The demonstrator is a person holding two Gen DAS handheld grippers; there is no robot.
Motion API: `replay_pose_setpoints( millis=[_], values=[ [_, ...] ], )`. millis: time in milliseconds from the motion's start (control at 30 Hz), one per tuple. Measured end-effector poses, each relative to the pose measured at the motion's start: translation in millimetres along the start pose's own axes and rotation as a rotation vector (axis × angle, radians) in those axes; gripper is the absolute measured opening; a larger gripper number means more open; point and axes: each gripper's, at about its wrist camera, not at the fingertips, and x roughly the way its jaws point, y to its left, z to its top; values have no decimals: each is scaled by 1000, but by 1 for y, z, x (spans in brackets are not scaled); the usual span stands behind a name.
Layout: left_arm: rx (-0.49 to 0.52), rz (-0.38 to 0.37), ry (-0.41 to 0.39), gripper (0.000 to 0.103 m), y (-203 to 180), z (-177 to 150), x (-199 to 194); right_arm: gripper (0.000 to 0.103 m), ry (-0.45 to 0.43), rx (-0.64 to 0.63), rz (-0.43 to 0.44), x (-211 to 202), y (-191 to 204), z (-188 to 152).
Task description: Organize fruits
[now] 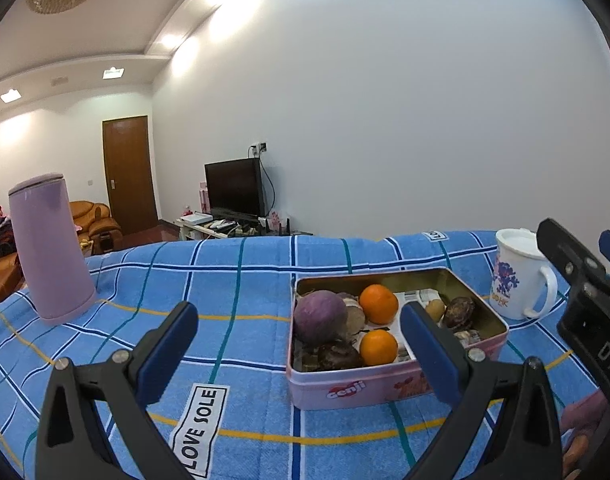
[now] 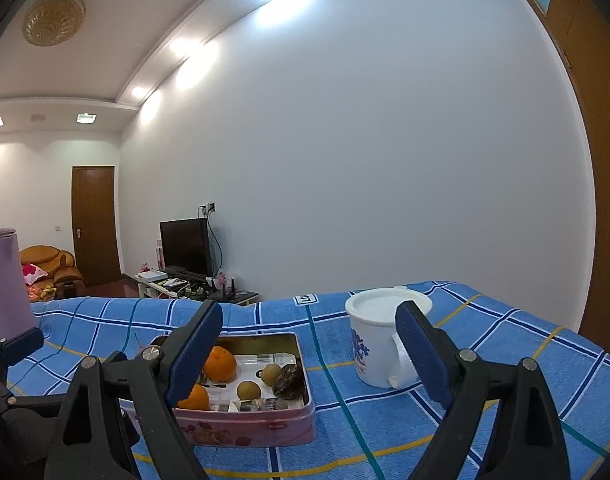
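The left wrist view shows a purple round fruit (image 1: pixel 320 315) and two oranges (image 1: pixel 379 304) in the pink tin (image 1: pixel 357 390) on the blue cloth (image 1: pixel 241 280); the left gripper (image 1: pixel 299 354) gapes wide, empty.

The right wrist view hides that purple fruit behind a finger; the right gripper (image 2: pixel 309 354) spreads wide, empty, before the white mug (image 2: pixel 375 344).

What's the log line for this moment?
left gripper: open, empty | right gripper: open, empty | pink tin: two oranges, purple fruit inside | phase: pre-grasp
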Motion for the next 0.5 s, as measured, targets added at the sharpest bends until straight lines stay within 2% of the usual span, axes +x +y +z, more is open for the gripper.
replay_pose_setpoints(
  millis=[500],
  values=[
    [5, 1, 3, 103, 1, 1, 1, 90, 8, 27, -10, 0, -6, 0]
  ],
)
